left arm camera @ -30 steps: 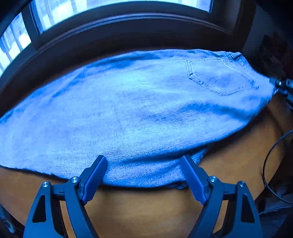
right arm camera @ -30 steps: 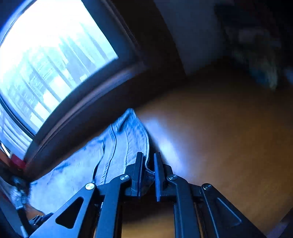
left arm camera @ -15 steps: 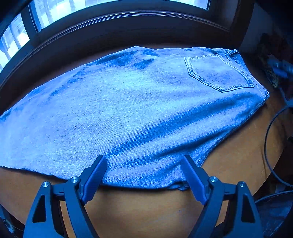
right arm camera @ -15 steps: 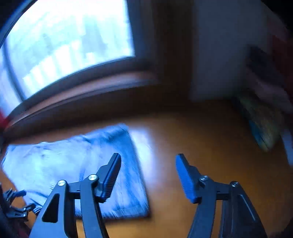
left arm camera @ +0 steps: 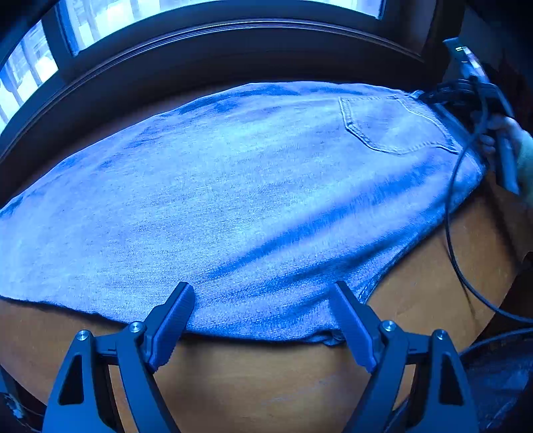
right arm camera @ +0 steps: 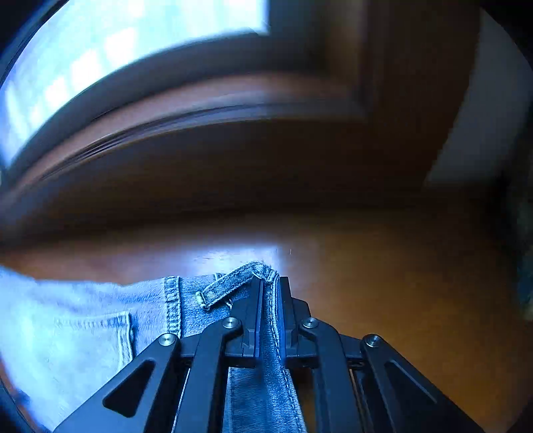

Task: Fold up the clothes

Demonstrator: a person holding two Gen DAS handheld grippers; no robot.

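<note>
From the left wrist, the faded blue denim jeans (left arm camera: 240, 206) lie flat on the brown wooden bench (left arm camera: 253, 383) below a dark-framed window (left arm camera: 206, 20). The left gripper (left arm camera: 263, 319) hovers at their near edge as before, fingers wide, empty.

From the right wrist, the right gripper (right arm camera: 268, 309), spread wide half a second ago, now pinches the waistband corner, so the next fold looks ready.
</note>
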